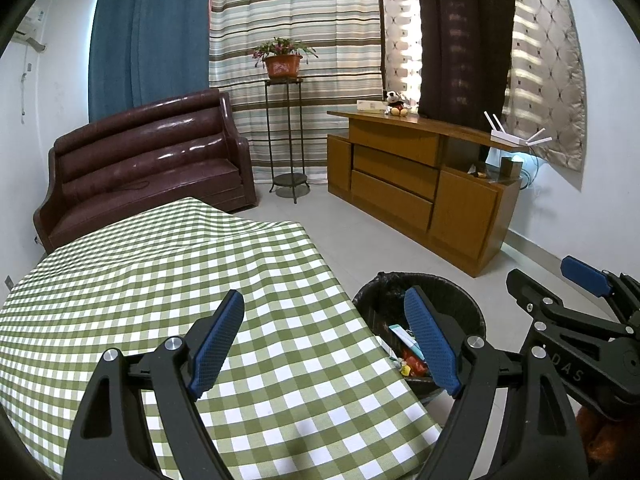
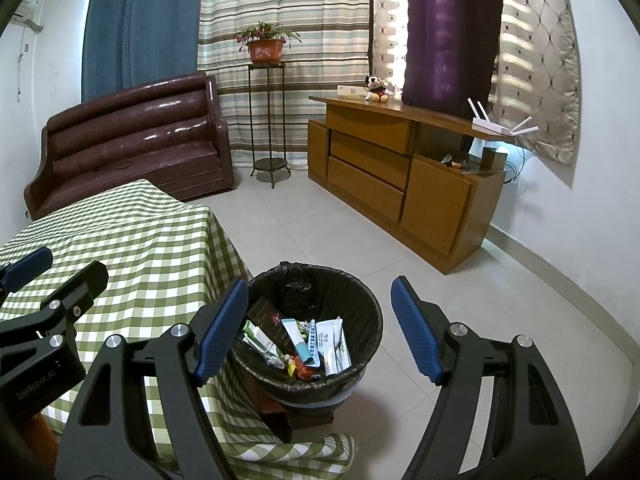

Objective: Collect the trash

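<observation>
A black-lined trash bin (image 2: 360,300) stands on the floor beside the table's right edge and holds several wrappers, tubes and a dark box (image 2: 296,340). My right gripper (image 2: 318,326) hovers open above the bin with nothing between its blue pads. My left gripper (image 1: 324,344) is open and empty over the right edge of the green checked tablecloth (image 1: 160,280). The bin (image 1: 468,312) shows past its right finger. No loose trash shows on the cloth. Each gripper appears at the edge of the other's view.
A brown leather sofa (image 2: 132,136) stands behind the table. A metal plant stand (image 2: 266,120) with a potted plant is before the striped curtain. A wooden cabinet (image 2: 400,184) lines the right wall. Tiled floor (image 2: 320,224) lies between them.
</observation>
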{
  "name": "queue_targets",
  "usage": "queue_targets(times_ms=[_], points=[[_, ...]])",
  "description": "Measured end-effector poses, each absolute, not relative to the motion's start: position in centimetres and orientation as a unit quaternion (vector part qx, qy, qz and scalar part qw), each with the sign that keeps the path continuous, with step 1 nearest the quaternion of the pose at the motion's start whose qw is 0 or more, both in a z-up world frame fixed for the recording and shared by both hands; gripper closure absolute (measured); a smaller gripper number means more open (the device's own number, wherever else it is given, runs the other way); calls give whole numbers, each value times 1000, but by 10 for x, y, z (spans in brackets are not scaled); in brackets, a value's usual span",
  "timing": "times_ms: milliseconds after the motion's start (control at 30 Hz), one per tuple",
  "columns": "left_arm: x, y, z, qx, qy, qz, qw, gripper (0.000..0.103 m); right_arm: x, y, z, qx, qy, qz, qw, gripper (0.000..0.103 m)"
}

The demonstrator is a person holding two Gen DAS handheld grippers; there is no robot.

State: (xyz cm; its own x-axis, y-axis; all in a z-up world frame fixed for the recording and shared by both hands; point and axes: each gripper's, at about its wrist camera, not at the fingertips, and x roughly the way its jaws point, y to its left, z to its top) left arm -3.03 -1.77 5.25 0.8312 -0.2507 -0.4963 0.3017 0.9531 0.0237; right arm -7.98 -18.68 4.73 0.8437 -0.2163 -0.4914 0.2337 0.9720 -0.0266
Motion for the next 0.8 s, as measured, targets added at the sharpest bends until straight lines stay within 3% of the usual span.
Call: queue_targets(times_ms=[800], points=[[-29,-20,54,59,240,-138,959,19,-82,-187,45,17,258,-117,959,31]])
